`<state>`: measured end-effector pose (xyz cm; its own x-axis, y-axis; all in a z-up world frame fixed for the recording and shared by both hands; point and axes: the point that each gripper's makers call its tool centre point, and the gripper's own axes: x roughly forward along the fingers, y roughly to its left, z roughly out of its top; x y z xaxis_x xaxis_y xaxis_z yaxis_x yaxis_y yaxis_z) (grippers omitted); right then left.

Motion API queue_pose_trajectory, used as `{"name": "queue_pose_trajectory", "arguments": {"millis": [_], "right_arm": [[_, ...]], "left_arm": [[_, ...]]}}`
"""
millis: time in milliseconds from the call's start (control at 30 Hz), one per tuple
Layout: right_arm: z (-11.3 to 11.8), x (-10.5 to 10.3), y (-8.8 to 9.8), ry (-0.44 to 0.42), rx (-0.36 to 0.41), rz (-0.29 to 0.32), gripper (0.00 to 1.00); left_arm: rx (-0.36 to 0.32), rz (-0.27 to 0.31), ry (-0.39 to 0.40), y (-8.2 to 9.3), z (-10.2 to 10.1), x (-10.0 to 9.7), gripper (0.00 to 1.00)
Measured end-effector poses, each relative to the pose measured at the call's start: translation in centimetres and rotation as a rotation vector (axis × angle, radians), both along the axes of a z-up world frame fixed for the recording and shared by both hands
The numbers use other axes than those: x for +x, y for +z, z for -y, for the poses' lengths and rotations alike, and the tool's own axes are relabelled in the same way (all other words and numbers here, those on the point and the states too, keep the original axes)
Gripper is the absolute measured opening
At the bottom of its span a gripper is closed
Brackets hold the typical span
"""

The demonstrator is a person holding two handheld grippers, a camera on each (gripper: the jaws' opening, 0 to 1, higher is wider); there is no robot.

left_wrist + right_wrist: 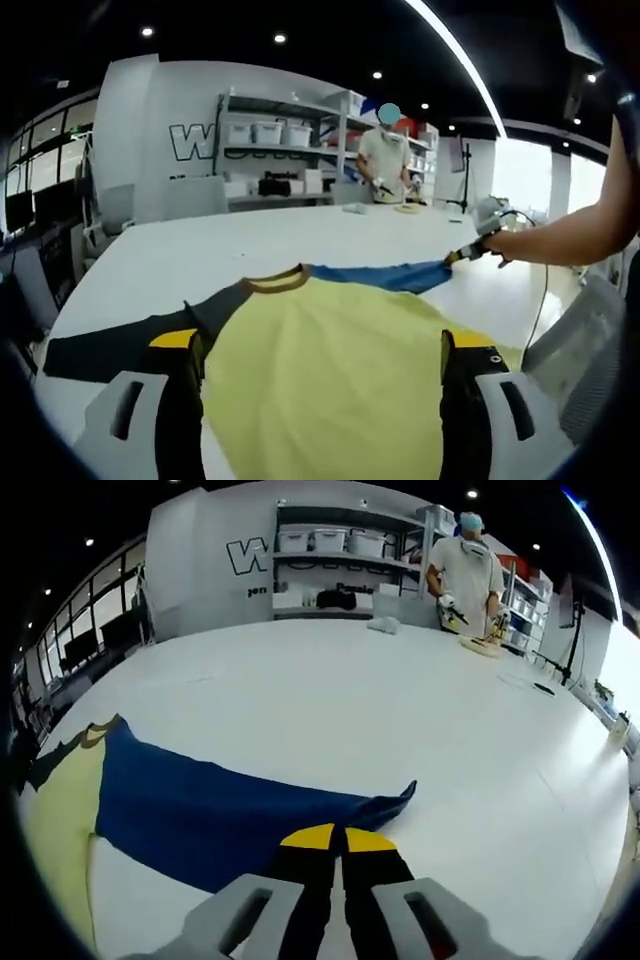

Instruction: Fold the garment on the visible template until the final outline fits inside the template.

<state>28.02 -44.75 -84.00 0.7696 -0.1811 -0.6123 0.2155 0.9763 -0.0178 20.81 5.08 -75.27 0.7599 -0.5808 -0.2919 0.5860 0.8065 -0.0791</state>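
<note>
Left gripper view looks across a broad white table (300, 235) on which the garment (320, 370) lies flat — a shirt with a yellow body, a brown collar (278, 281), a dark sleeve (120, 345) spread one way and a blue sleeve (385, 275) the other. No template outline can be made out under it. The left gripper (320, 360) has its jaws wide apart, straddling the yellow body low down. The right gripper (340, 842), seen in the right gripper view, has its jaws together on the blue sleeve's cuff end, apparently clamping it. Judging by this, the sleeve-fold step is in hand; the next move calls for carrying the cuff inward over the yellow body without dragging the shirt off its place.
</note>
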Motion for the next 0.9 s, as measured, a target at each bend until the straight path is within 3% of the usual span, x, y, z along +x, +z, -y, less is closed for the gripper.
{"name": "queue_pose_trajectory", "arguments": {"millis": [100,233,367,467,567,667,900], "right_arm": [[0.1,-0.1,0.4,-0.011,0.008,0.013,0.00],[0.1,-0.4,-0.3,-0.047,0.088,-0.005,0.00],[0.1,-0.2,-0.2,-0.121,0.184,0.035,0.06],[-0.2,0.3,0.0,-0.105,0.172,0.034,0.07],[-0.5,0.9,-0.2,-0.099,0.170,0.032,0.08],[-0.9,1.2,-0.3,-0.101,0.183,0.033,0.10],[-0.7,1.5,-0.7,-0.102,0.157,0.014,0.02]], "left_arm": [[0.002,-0.008,-0.005,0.0,0.1,-0.3,0.99],[0.013,-0.016,-0.022,0.6,0.1,-1.2,0.99],[0.010,-0.006,-0.024,1.2,0.1,-1.9,0.98],[0.011,-0.004,-0.024,0.9,0.0,-2.0,0.97],[0.003,-0.039,-0.016,-0.2,-0.1,-1.9,0.97],[0.003,-0.032,-0.022,-0.1,0.1,-1.8,0.96],[0.011,-0.037,-0.020,-0.3,-0.1,-1.7,0.95]]}}
